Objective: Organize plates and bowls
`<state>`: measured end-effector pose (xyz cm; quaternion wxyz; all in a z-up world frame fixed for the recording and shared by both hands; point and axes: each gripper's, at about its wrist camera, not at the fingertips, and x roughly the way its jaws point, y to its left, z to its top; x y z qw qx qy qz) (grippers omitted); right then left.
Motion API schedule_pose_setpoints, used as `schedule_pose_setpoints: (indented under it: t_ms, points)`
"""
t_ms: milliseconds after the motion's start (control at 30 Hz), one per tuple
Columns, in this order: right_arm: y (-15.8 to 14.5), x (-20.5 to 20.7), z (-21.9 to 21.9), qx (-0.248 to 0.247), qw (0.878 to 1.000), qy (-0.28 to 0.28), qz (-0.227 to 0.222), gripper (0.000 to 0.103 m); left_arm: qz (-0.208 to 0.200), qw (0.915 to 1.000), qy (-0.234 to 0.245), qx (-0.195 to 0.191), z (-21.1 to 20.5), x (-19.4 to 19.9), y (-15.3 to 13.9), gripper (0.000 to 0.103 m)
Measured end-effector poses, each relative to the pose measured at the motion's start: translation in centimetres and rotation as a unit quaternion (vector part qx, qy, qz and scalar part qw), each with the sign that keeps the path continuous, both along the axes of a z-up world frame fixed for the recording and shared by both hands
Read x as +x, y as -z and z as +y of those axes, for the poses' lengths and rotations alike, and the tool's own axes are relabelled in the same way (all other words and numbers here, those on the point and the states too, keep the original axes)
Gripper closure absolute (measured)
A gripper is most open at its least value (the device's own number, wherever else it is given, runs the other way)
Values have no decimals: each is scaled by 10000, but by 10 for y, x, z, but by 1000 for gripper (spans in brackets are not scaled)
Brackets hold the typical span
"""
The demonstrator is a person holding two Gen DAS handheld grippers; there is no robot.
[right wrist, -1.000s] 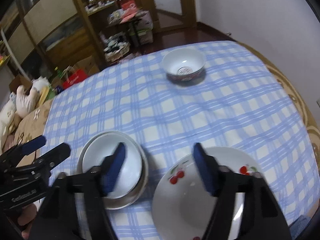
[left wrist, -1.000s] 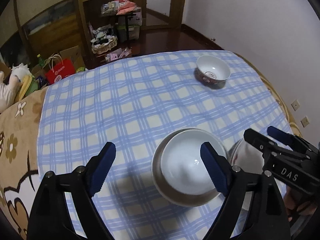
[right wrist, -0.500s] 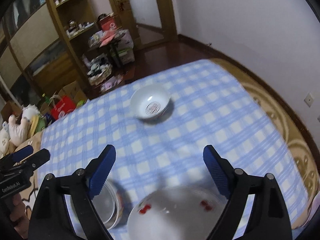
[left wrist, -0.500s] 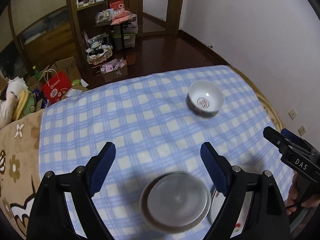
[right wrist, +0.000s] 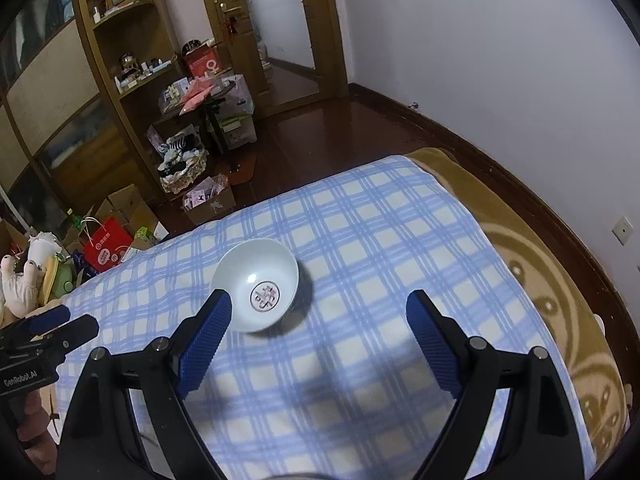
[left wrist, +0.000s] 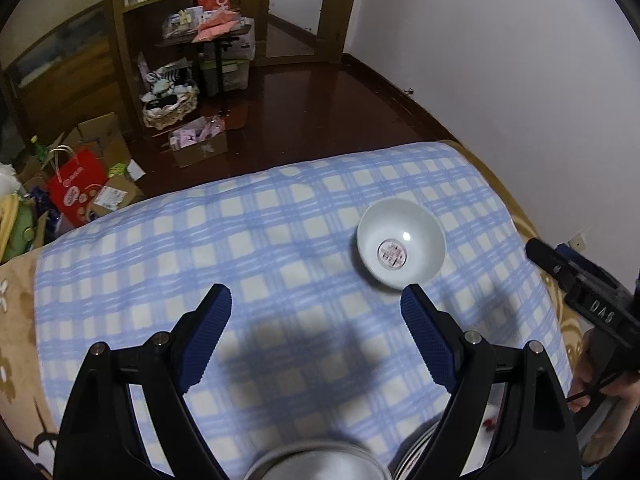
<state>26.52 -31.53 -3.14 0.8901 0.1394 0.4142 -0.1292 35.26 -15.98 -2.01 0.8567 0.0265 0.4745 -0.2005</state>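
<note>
Blue-checked cloth (left wrist: 280, 264) covers the worktop; a white bowl (left wrist: 401, 248) sits alone at its far side. Left gripper (left wrist: 316, 336) and right gripper (right wrist: 318, 340), fingers released and empty, have pulled back from the near stack (left wrist: 316, 464), probably a bowl on a plate, so the far bowl seems next.
</note>
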Motion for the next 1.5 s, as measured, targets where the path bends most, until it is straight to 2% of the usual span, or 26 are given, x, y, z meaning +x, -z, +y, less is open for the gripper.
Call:
schedule_pose_setpoints:
  t_ms: [167,367,533,600,667,767,867,933,1000,1033,1133,1200,1267,1300,1367,1500]
  points:
    - [17,24,-8,83,9998,-112,141,10,67,9999,107,116,-24,27,11,17]
    - [45,49,-15,610,9975,-207,277,10,57,9986,299,439,-51,48,39,17]
    - [68,60,-12,563,9966,-172,579,10,210,9977,444,463,-68,57,67,17]
    - [76,64,-11,582,9962,-203,621,15,193,9976,436,502,-74,61,76,18]
    - [83,69,-12,627,9953,-241,697,28,266,9973,481,497,-78,63,82,18]
    - [96,76,-13,682,9941,-203,817,41,414,9977,412,350,-81,69,89,29]
    - [110,84,-18,929,9912,-108,939,47,508,9974,468,210,-85,71,92,42]
    - [118,87,-20,1149,9886,-113,966,53,578,9967,456,335,-90,74,98,53]
    - [127,90,-20,1202,9866,-110,1101,60,640,9956,427,531,-94,77,106,60]
    - [130,90,-19,1245,9856,-107,1138,67,679,9952,425,559,-95,78,109,65]
    - [137,91,-19,1438,9831,-120,1126,69,927,9933,435,530,-96,82,123,76]
    - [141,90,-18,1513,9819,-123,1134,71,989,9931,447,449,-97,83,127,81]
    - [142,91,-12,1474,9827,-162,1106,86,1051,9929,453,311,-98,83,128,86]
    - [141,91,-9,1467,9828,-202,1105,89,1058,9928,467,297,-99,82,128,89]
    - [139,92,-5,1347,9842,-174,1137,91,1022,9930,497,338,-101,78,128,93]
    - [134,89,-3,1363,9839,-72,1156,92,1028,9924,525,422,-101,74,127,92]
